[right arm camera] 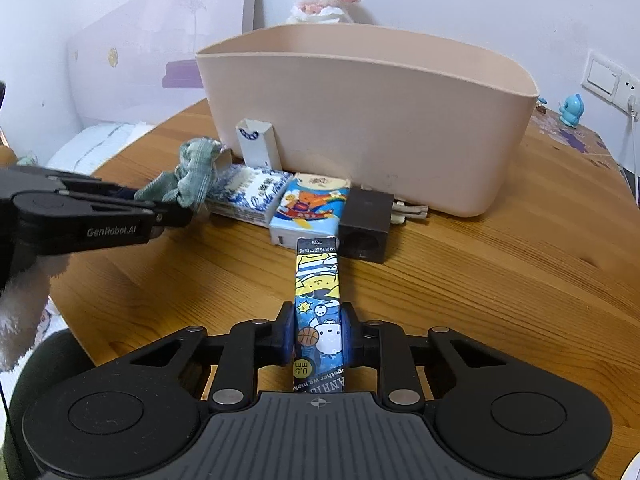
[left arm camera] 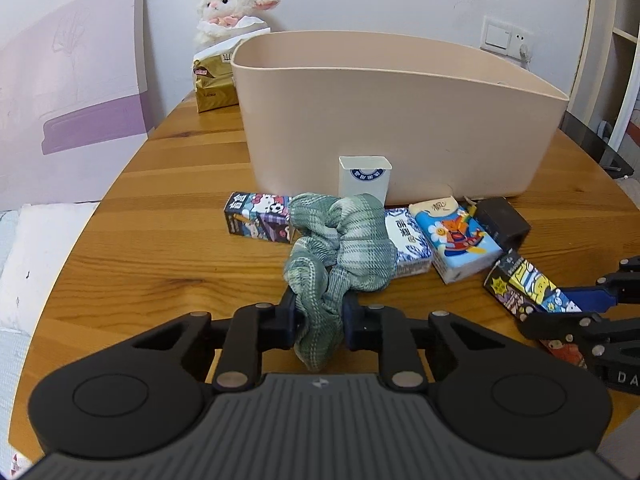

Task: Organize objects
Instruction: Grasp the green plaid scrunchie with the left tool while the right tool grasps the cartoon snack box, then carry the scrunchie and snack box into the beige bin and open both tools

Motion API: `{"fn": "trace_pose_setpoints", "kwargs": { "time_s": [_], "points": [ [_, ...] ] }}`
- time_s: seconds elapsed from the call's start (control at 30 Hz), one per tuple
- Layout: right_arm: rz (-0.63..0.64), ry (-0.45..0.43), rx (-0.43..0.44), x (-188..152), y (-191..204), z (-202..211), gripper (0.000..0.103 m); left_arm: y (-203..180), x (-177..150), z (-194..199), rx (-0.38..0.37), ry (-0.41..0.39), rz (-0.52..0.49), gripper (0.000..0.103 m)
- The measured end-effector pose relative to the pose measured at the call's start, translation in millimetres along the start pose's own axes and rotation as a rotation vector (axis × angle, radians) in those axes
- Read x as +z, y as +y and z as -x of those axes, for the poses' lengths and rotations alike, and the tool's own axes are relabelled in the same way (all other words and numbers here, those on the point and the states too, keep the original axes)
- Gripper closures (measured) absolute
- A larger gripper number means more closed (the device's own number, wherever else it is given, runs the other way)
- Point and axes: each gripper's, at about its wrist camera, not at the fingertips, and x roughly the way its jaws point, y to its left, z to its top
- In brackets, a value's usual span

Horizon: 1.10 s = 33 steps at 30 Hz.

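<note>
Step, judging by the layout: carrying two pieces up into the bin (left arm camera: pixel 380 120). Pinching the scrunchie (left arm camera: pixel 344 240) by its near fold in the left claw (left arm camera: pixel 318 316), jaws narrowed hard on the cloth, with the rest of the loop sprawling toward 12 o'clock over a tissue pack (left arm camera: pixel 408 240). Clamping the pen box (right arm camera: pixel 318 288) near its close end in the right claw (right arm camera: pixel 318 334), pads pressing both long sides, far end pointing to 12 o'clock at the clutter in front of the bin wall.

Probably worth raising both claws straight up first, clearing the white box (left arm camera: pixel 364 178) and the dark block (left arm camera: pixel 502 220) before heading to 12 o'clock over the rim. Keeping the pen box level, since gripping so far from its middle is likely inviting a droop. Watching the slack cloth for snagging on the tissue pack. Keeping the claws apart, the right one already sitting close at 3 o'clock of the left.

Not seeing the bin's inside from either view, so not knowing what room is waiting there. Not telling whether the pen box's far end is resting on the desk (left arm camera: pixel 160 240) or hanging clear. Losing its near end under the right claw's body. Making out only pale cord-like bits at 3 o'clock of the dark block.
</note>
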Motion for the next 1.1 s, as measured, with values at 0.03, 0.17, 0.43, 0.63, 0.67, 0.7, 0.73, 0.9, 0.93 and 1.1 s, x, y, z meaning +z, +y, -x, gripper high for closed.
{"fn": "trace_pose_setpoints", "kwargs": {
  "time_s": [0.03, 0.17, 0.43, 0.63, 0.67, 0.7, 0.73, 0.9, 0.93, 1.1],
  "points": [
    [0.0, -0.009, 0.0, 0.6, 2.7, 1.9, 0.082, 0.9, -1.2, 3.2, 0.0, -0.002, 0.003, 0.08],
    [-0.009, -0.056, -0.007, 4.2, 0.6, 20.7, 0.082, 2.5, -2.3, 20.1, 0.003, -0.028, 0.01, 0.08],
    [-0.053, -0.167, -0.019, 16.1, -2.6, 52.0, 0.082, 5.4, 11.9, 53.2, 0.019, -0.106, 0.014, 0.079],
    [-0.076, -0.266, -0.03, 40.0, -10.7, 69.3, 0.082, -2.2, 29.9, 74.8, 0.001, -0.184, -0.024, 0.079],
    [-0.083, -0.288, -0.034, 45.8, -12.8, 72.3, 0.082, -3.1, 34.8, 76.7, 0.003, -0.197, -0.03, 0.079],
    [-0.089, -0.305, -0.033, 50.6, -15.2, 74.0, 0.082, -4.3, 39.8, 78.1, 0.007, -0.21, -0.035, 0.079],
    [-0.094, -0.322, -0.033, 55.9, -17.8, 75.9, 0.082, -4.7, 46.2, 78.6, 0.012, -0.222, -0.038, 0.079],
    [-0.132, -0.387, -0.072, 84.4, -32.4, 77.1, 0.082, -7.1, 77.7, 78.9, 0.028, -0.286, -0.041, 0.079],
    [-0.145, -0.398, -0.08, 90.0, -35.9, 75.0, 0.082, -7.8, 83.7, 77.3, 0.036, -0.3, -0.043, 0.079],
    [-0.224, -0.427, -0.09, 113.0, -51.4, 55.4, 0.082, -8.2, 113.9, 57.3, 0.078, -0.325, -0.051, 0.079]
  ]
}}
